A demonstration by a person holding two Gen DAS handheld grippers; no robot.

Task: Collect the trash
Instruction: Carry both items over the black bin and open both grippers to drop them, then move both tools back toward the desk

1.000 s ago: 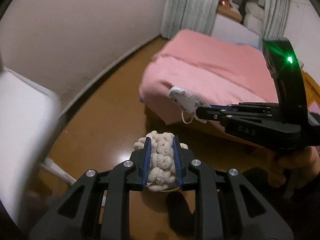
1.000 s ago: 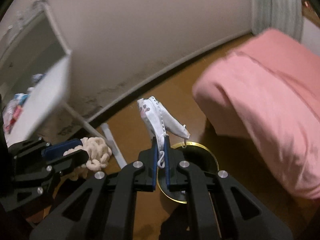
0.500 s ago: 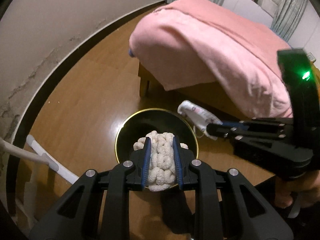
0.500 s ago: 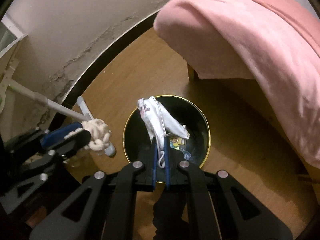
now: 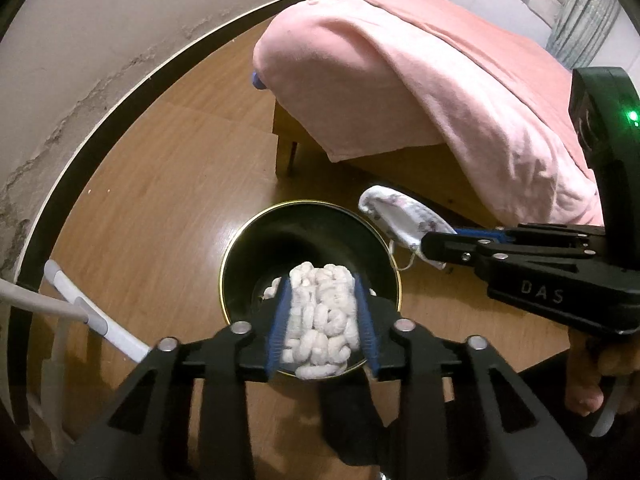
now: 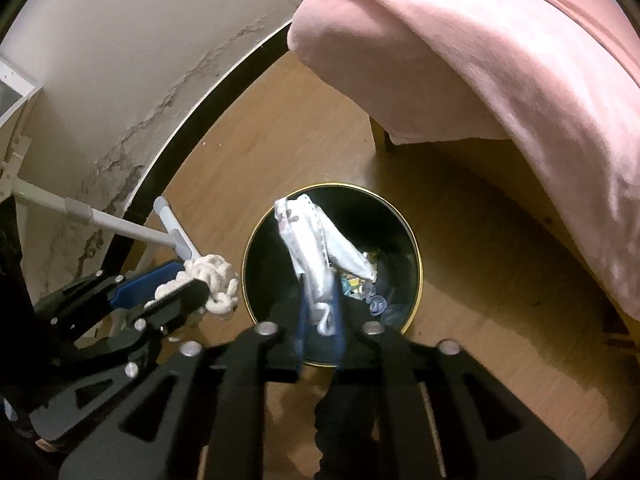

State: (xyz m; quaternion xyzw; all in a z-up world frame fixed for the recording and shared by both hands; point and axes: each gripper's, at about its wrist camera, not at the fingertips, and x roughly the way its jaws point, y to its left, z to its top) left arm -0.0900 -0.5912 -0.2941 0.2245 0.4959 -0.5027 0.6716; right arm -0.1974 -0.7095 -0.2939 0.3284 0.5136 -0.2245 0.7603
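Two hand-held grippers hang over a black, gold-rimmed bin (image 5: pixel 240 248) on the wooden floor (image 5: pixel 160 184) of a bedroom. To the left of the left gripper (image 5: pixel 322 316), white tubes (image 5: pixel 100 320) of some frame slant against a stained wall (image 5: pixel 80 40) with a dark baseboard. The left gripper points steeply down at the bin's mouth with a knobbly cream bundle (image 5: pixel 320 320) between its blue pads; its jaws are opening, though the bundle still fills the gap and touches both pads. In the right wrist view the same bundle (image 6: pixel 212 280) sits just left of the bin's rim (image 6: pixel 416 248). To the right, the right gripper (image 6: pixel 320 316) hovers directly above the bin, a white patterned face mask (image 6: pixel 316 248) standing up between its fingers, ear loop dangling at the pads. Its jaws are opening too, and the blurred pads appear to have parted from the mask. Scraps of rubbish (image 6: pixel 372 300) lie at the bottom of the bin beneath it. Beyond and to the right of both grippers, a pink blanket (image 5: pixel 420 80) drapes over a wooden-framed bed (image 5: pixel 286 148). At far right in the left wrist view, a hand (image 5: pixel 600 376) grips the right tool's handle.
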